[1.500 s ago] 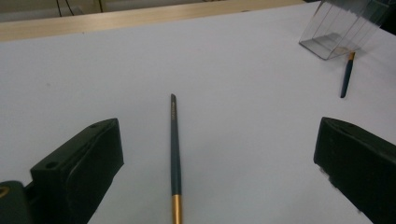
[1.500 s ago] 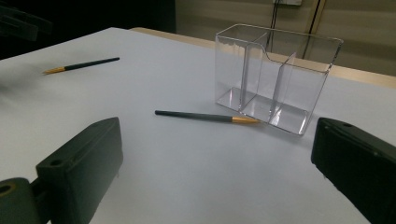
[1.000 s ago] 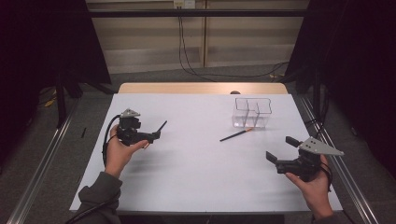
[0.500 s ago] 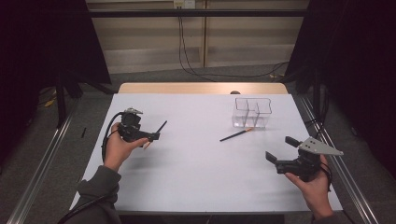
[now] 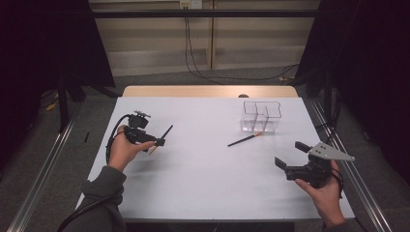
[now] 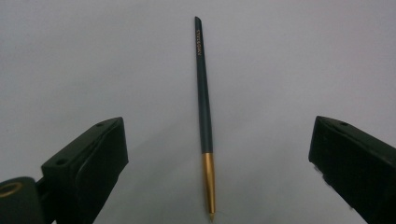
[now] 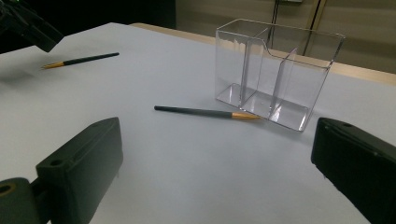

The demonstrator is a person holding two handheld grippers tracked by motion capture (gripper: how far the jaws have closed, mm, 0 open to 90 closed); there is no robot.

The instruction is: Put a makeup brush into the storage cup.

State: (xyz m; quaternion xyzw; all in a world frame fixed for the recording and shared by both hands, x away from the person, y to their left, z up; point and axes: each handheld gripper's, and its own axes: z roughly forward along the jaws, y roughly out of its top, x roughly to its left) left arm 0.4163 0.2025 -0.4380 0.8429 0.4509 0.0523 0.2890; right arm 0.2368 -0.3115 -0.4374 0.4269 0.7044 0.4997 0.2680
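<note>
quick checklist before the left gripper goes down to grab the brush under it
1. Left gripper jaws open wide: ok.
2. Dark brush with gold ferrule centred between the jaws, lying flat on the white table: ok.
3. Nothing else beside that brush in the left gripper view: ok.
4. Gap between jaw tips and table: cannot tell.
5. Right gripper open and well apart from the left: ok.
6. Clear divided holder upright with nothing in it, second brush lying at its base: ok.

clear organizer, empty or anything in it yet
Empty. The clear organizer holds nothing in its compartments; both brushes lie on the table, one beside it.
</note>
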